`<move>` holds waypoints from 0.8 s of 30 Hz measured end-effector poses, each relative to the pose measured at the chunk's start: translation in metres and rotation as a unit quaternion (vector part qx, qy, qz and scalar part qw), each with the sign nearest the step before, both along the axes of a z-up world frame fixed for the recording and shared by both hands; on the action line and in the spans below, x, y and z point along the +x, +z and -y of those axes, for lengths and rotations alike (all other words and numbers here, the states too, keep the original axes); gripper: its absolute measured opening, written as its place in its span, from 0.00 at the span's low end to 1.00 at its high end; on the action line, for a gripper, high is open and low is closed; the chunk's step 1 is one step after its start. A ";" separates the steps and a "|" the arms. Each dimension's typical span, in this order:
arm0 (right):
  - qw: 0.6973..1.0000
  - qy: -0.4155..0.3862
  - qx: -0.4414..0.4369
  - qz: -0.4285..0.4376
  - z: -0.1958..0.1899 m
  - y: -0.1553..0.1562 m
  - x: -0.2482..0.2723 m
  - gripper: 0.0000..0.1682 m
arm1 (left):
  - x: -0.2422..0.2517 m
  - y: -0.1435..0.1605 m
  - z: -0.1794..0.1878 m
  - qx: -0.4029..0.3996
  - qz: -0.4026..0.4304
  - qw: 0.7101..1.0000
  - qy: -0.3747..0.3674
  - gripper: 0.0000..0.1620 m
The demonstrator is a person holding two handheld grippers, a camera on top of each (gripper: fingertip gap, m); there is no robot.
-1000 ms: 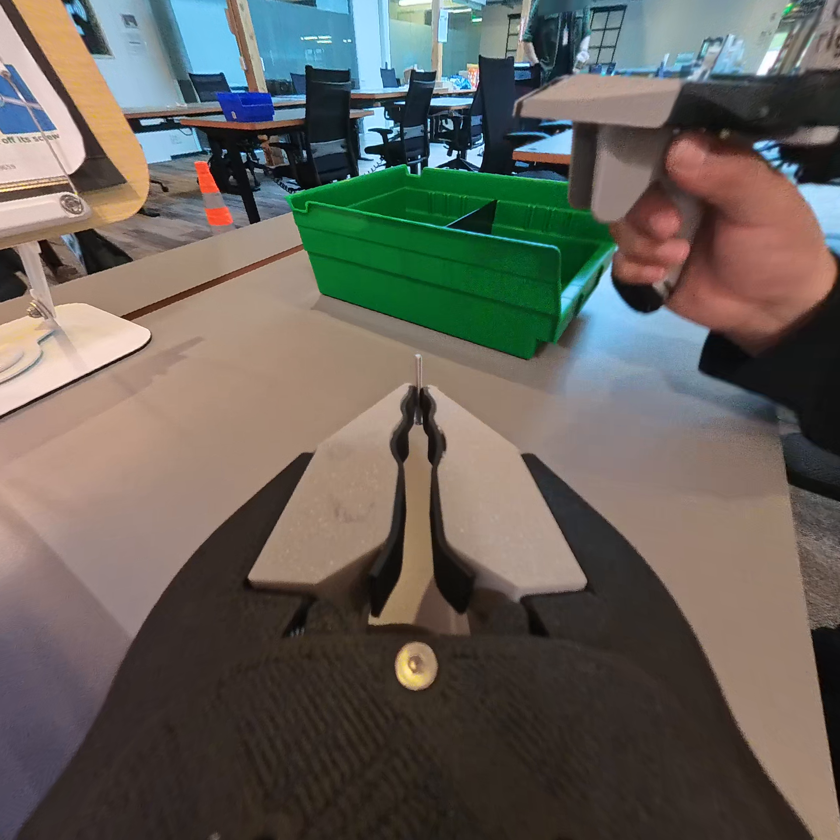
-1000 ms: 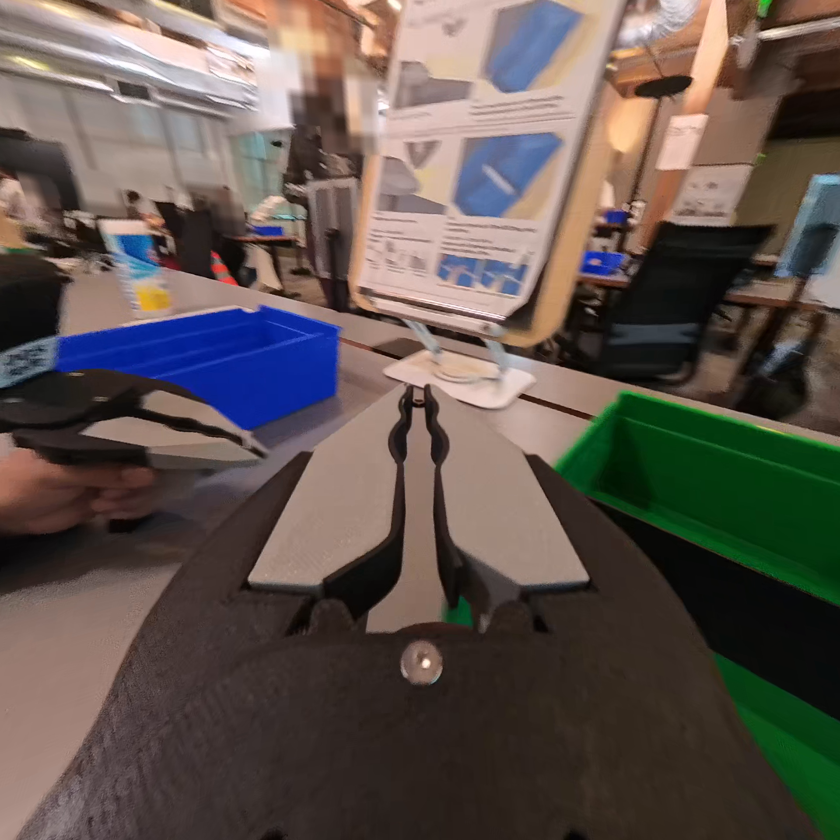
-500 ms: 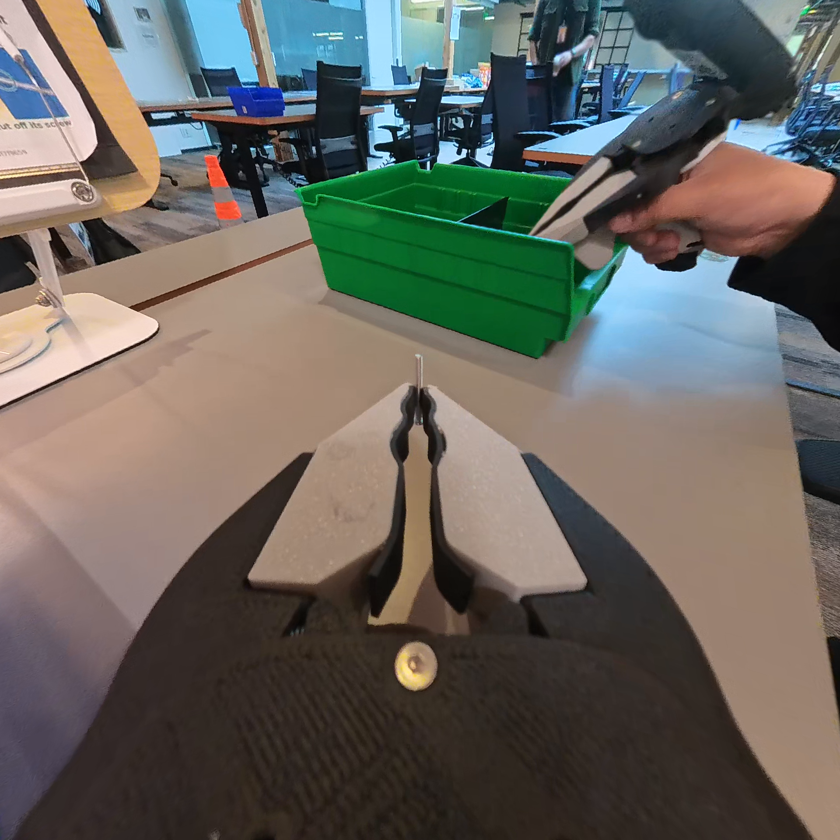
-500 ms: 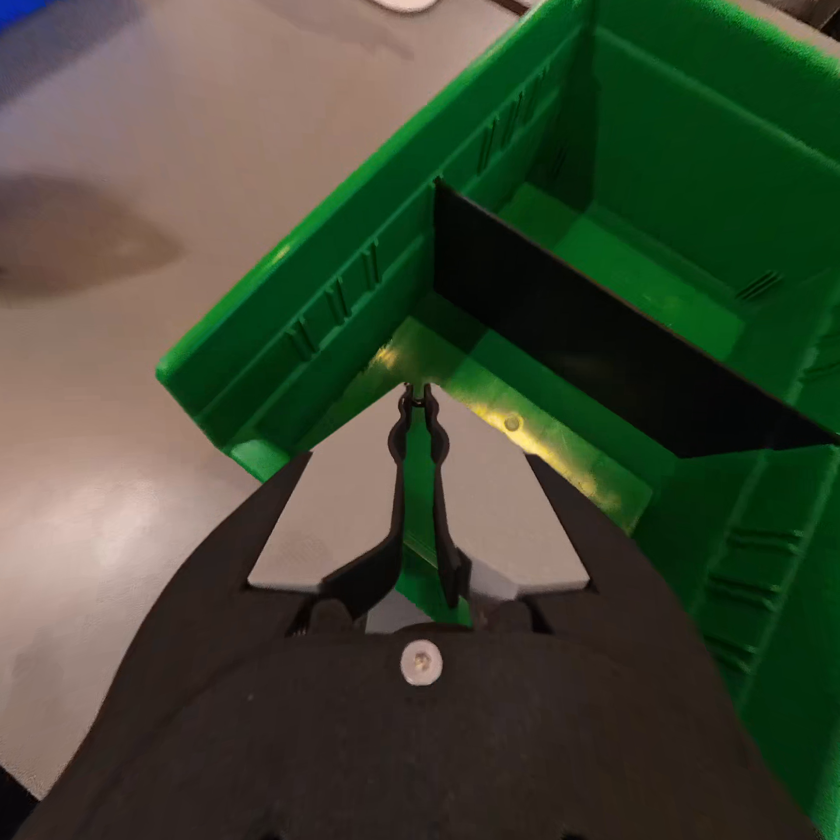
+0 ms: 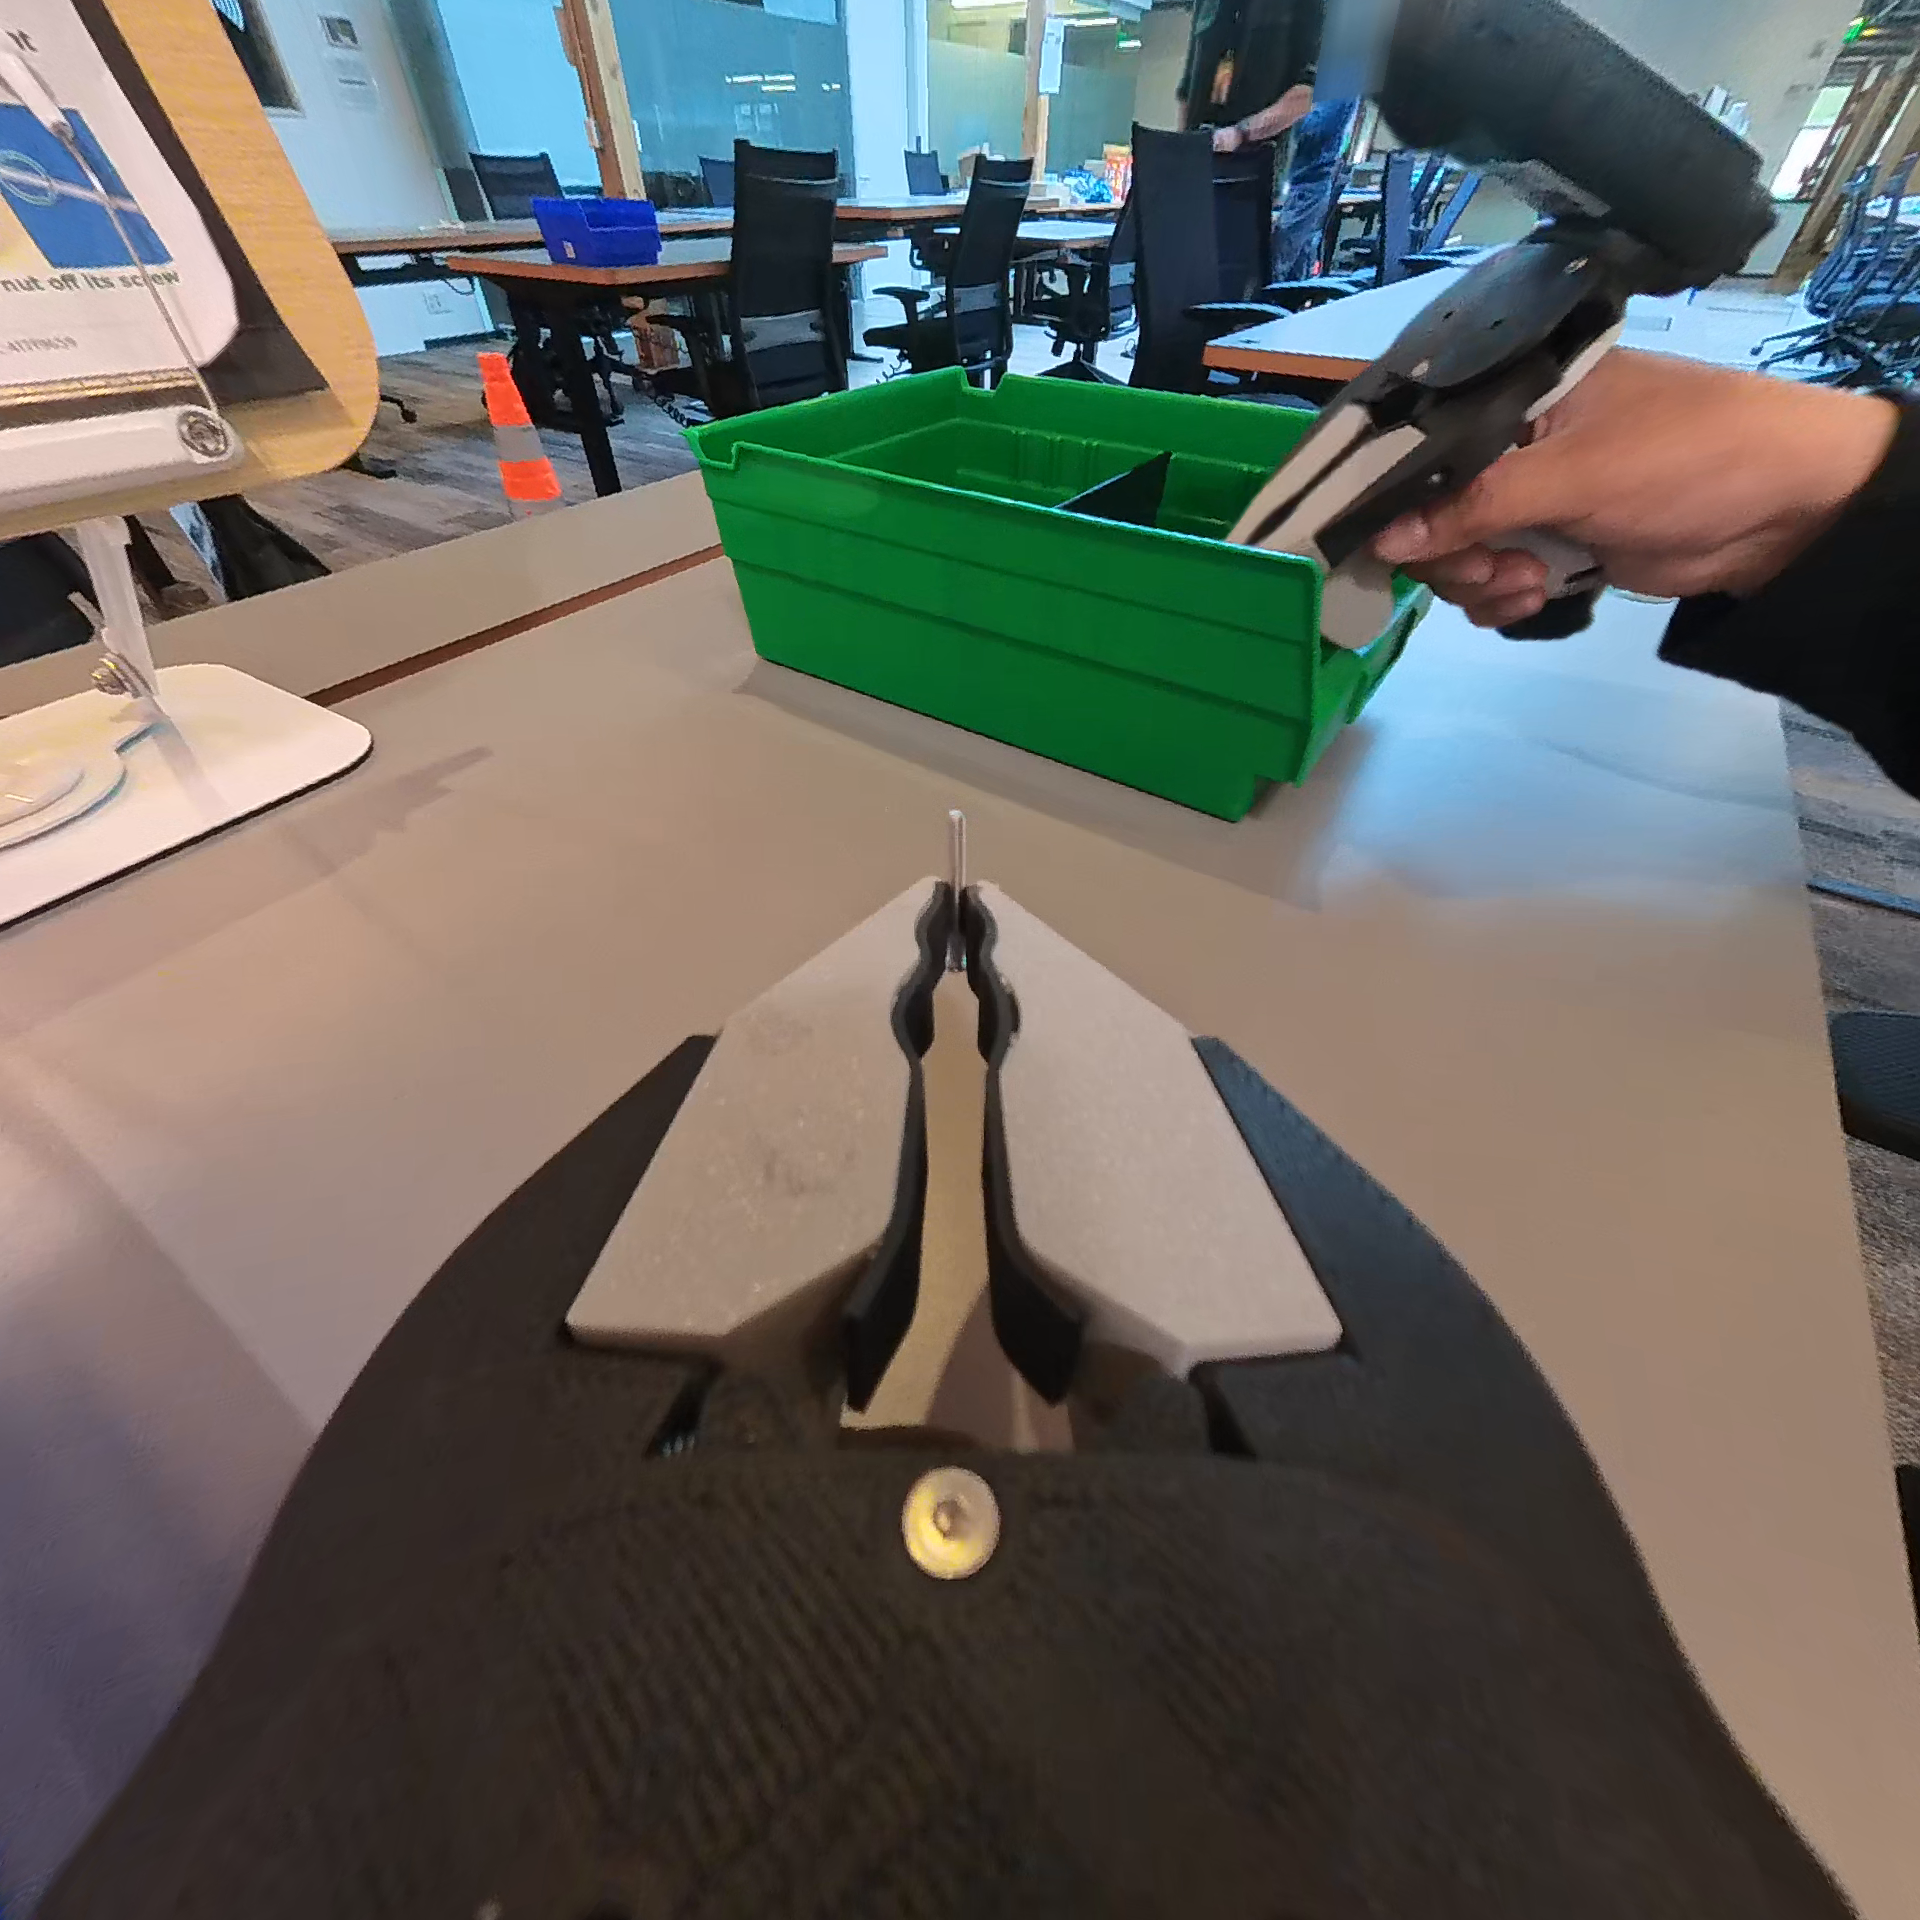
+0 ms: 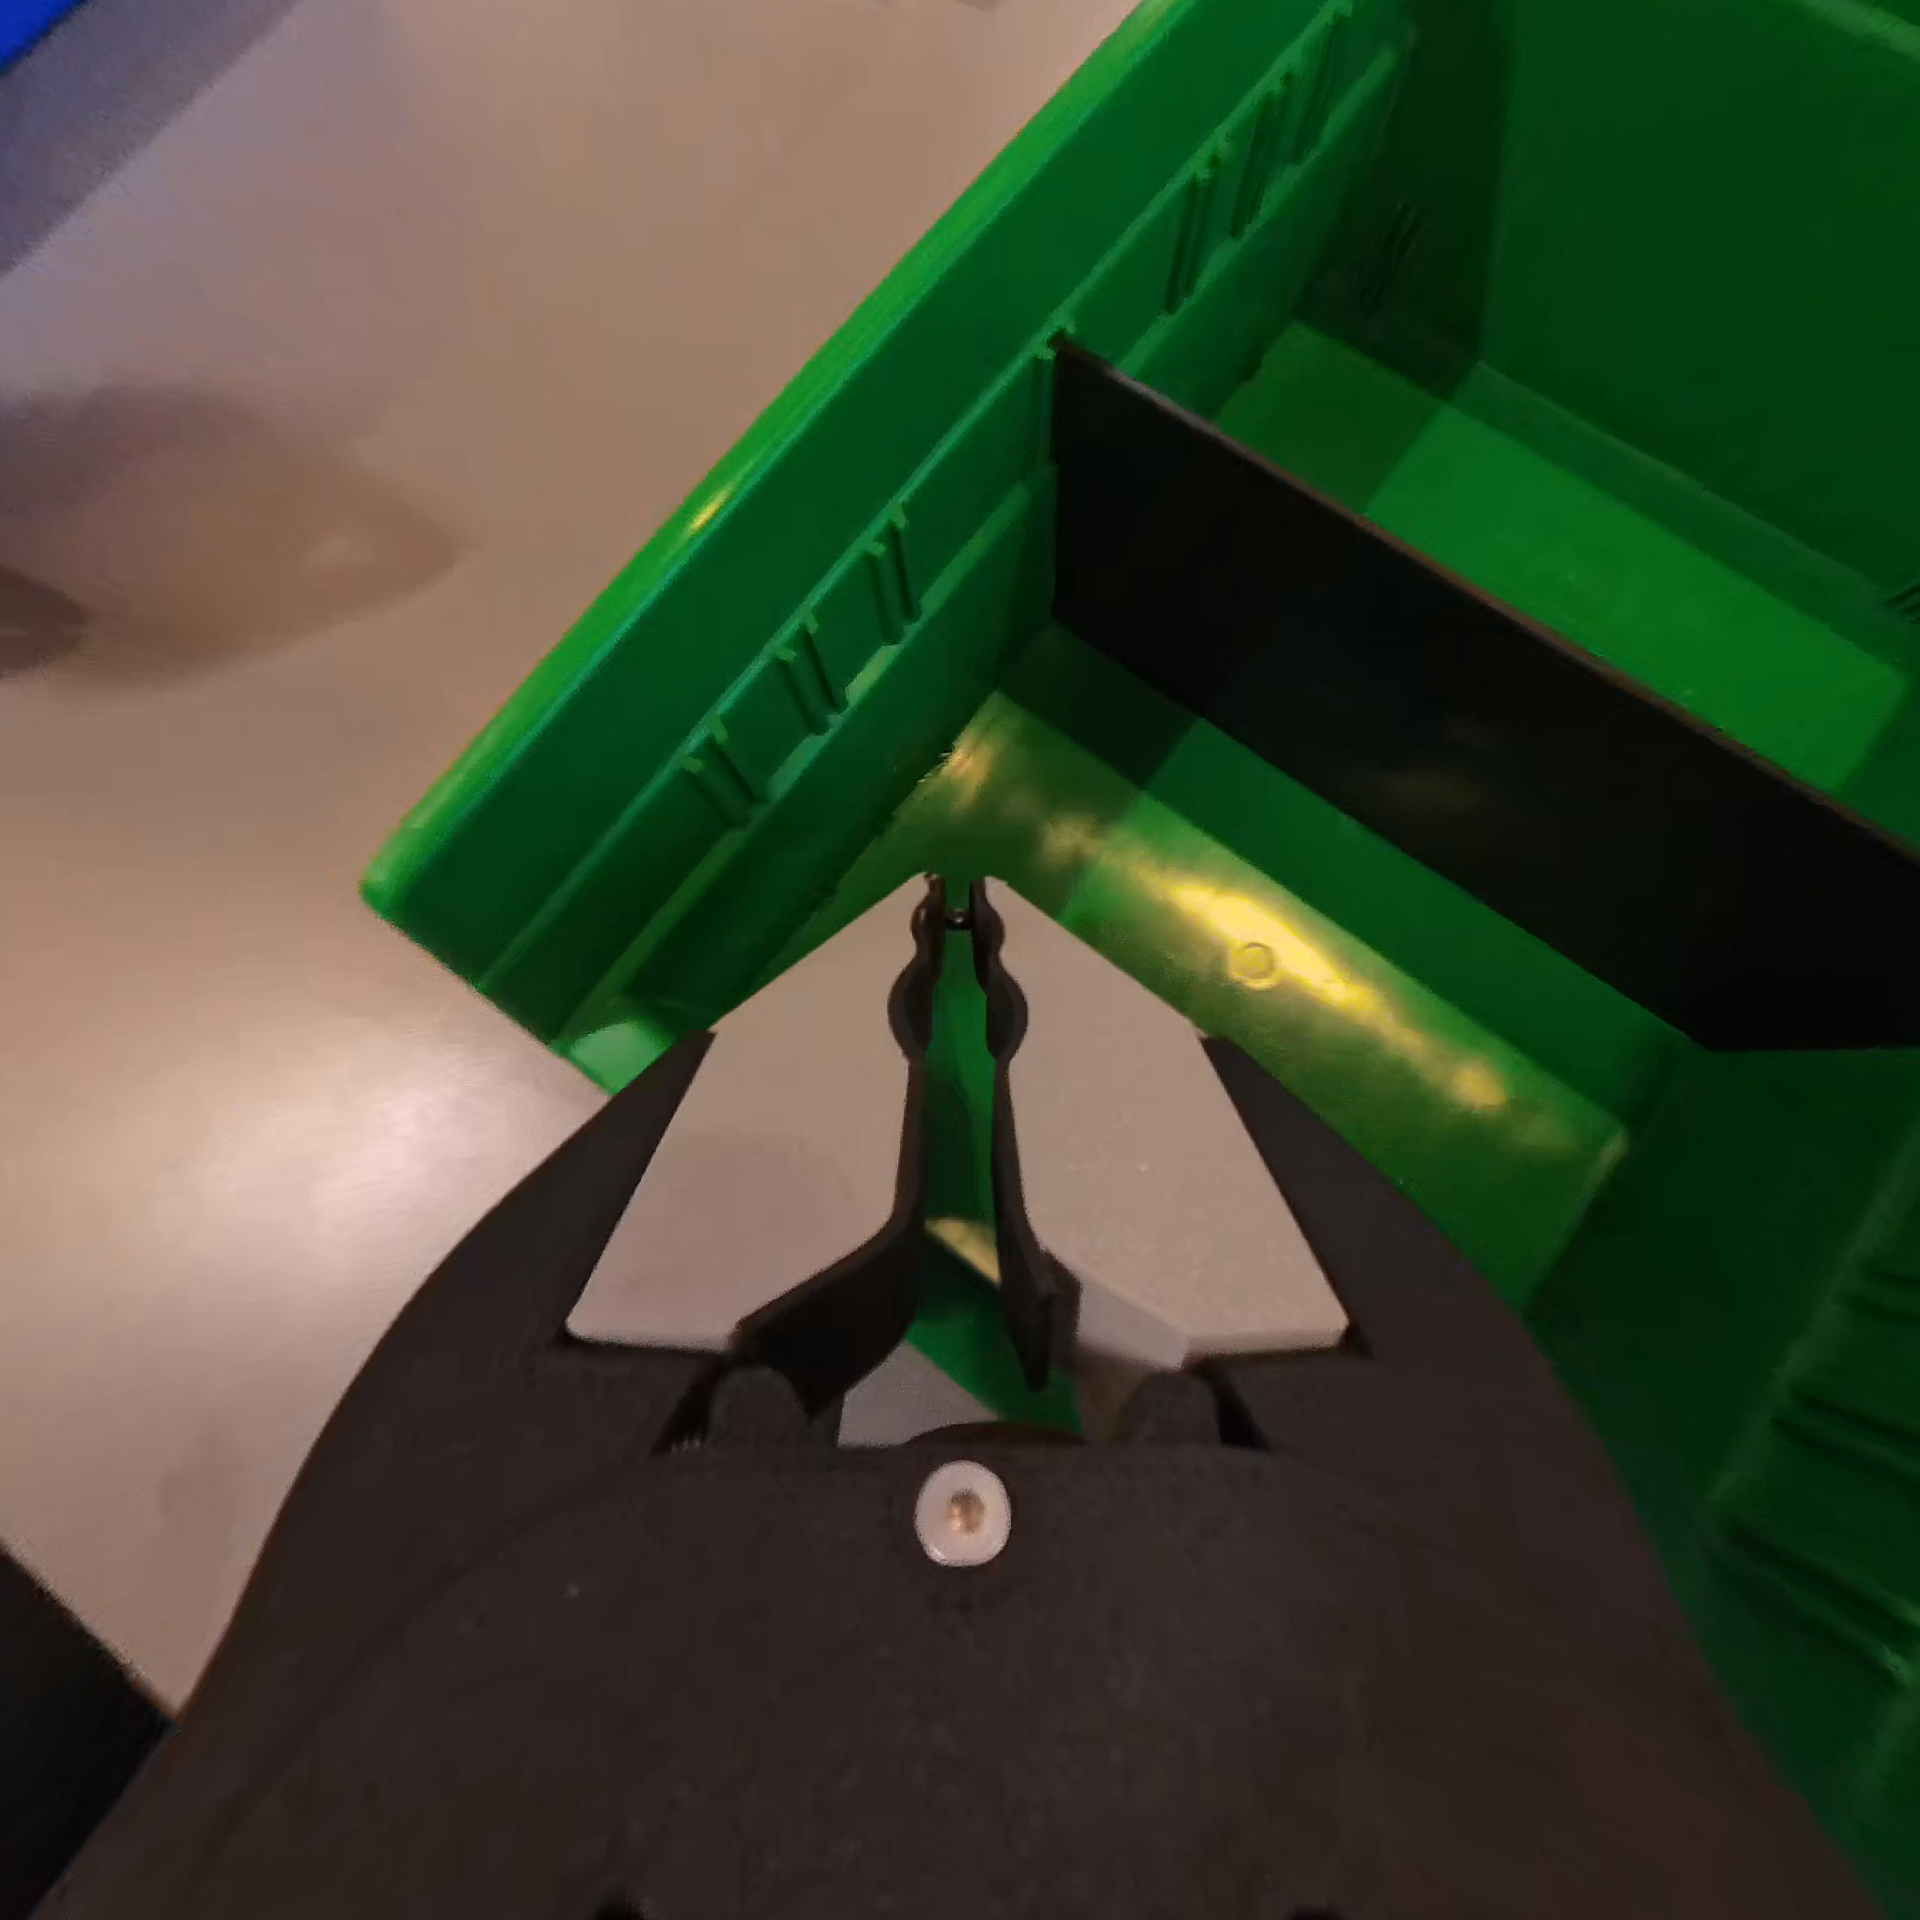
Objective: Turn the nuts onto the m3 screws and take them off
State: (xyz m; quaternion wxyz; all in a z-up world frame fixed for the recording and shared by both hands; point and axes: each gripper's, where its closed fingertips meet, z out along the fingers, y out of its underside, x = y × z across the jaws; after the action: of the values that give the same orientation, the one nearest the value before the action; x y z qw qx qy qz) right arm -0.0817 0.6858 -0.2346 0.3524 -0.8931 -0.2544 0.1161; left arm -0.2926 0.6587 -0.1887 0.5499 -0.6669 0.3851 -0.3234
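My left gripper [image 5: 956, 914] is shut on a thin silver m3 screw [image 5: 956, 847], which stands upright out of the fingertips above the grey table. My right gripper [image 6: 956, 904] points down into the near compartment of the green bin [image 6: 790, 665], close to its corner. It is shut on a tiny dark nut [image 6: 956, 916] that bridges the tips. In the left wrist view the right gripper [image 5: 1340, 561] dips over the right end of the bin [image 5: 997, 623]. A small round ring [image 6: 1254, 961] lies on the bin floor; I cannot tell whether it is a nut.
A black divider [image 6: 1455, 707] splits the bin. A sign on a white stand [image 5: 156, 748] is at the left of the table [image 5: 520, 1039]. A person's hand [image 5: 1662, 488] holds the right gripper. Desks, chairs and an orange cone [image 5: 514, 436] are behind. My hands' fingertips stand some 20 cm from each other.
My right gripper swung from level, facing the sign, down into the green bin and sank closer to its floor. My left gripper held still with the screw.
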 end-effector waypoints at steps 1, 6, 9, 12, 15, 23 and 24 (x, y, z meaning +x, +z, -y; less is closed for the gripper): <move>1.000 0.003 -0.012 -0.013 0.004 -0.001 -0.005 0.01 | 0.000 0.001 0.000 0.001 0.002 1.000 0.001 0.00; 1.000 -0.008 -0.006 0.021 0.007 -0.002 -0.004 0.02 | 0.000 0.001 0.001 0.000 0.002 1.000 -0.003 0.00; 0.998 -0.011 0.001 0.059 0.005 -0.002 0.000 0.01 | 0.000 0.003 0.002 0.005 0.002 1.000 -0.003 0.00; 0.995 -0.028 0.022 0.091 -0.004 0.005 0.012 0.01 | 0.000 0.004 0.002 0.005 0.005 1.000 -0.003 0.00; 0.997 -0.038 -0.001 0.071 -0.005 0.006 0.016 0.01 | 0.000 0.002 0.002 0.003 0.001 1.000 -0.004 0.00; 0.997 -0.027 -0.033 0.066 0.002 -0.005 0.017 0.01 | 0.000 0.002 0.002 0.007 -0.002 1.000 -0.001 0.00; 0.997 -0.026 -0.031 0.065 0.002 -0.003 0.017 0.03 | 0.000 0.001 0.002 0.005 -0.002 1.000 -0.002 0.00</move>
State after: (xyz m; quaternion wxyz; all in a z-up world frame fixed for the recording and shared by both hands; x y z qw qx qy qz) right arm -0.0646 0.6834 -0.2377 0.3098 -0.9157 -0.2498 0.0566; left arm -0.2922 0.6569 -0.1872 0.5519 -0.6638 0.3896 -0.3209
